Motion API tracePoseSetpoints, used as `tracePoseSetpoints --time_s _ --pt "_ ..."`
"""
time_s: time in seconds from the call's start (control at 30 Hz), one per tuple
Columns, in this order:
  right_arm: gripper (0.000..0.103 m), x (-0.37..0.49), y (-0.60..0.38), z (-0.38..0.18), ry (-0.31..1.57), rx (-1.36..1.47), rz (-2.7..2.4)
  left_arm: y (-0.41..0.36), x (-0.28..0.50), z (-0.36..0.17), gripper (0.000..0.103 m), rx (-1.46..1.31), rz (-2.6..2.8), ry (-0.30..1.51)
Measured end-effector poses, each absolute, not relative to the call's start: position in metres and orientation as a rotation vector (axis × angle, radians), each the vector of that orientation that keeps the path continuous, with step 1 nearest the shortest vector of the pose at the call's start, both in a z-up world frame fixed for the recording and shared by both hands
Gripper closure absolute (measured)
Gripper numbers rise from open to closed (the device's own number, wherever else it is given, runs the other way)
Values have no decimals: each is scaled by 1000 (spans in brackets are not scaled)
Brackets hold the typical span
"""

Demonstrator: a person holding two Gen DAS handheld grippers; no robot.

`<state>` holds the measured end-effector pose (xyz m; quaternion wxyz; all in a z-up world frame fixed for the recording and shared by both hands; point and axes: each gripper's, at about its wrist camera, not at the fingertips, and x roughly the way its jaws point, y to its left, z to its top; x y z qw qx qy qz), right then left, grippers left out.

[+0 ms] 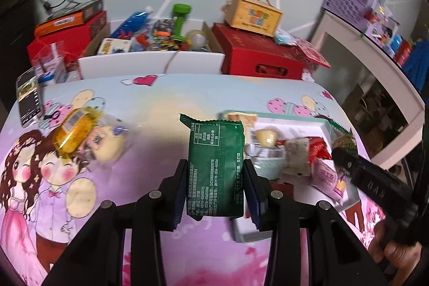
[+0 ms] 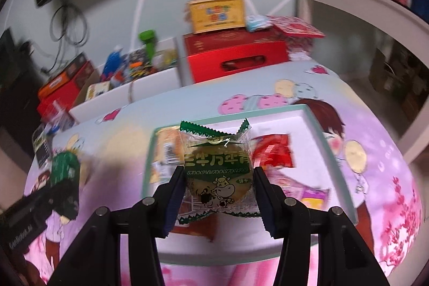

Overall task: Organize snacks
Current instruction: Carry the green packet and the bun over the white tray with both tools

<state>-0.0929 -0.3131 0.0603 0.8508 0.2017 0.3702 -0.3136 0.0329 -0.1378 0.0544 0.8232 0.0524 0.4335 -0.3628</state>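
left gripper [image 1: 214, 178] pinching green packet [image 1: 215, 168], frame centre | right gripper [image 2: 218, 189] pinching biscuit pack [image 2: 218, 170] over tray [image 2: 313, 125]

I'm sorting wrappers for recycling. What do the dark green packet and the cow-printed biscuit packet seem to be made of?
Dark green packet: likely opaque plastic or foil film, slightly glossy; thin, with zigzag-cut ends and printed text. Cow-printed biscuit packet: clear glossy plastic film; the round biscuit shows through it, and its crimped edges catch light. A foil lining cannot be told from here.
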Motion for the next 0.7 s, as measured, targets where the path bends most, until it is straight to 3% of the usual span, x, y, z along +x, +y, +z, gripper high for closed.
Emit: tracePoseSetpoints --time_s 0.7 --pt "50 -142 -370 51 743 547 -759 -228 -26 22 62 292 -949 958"
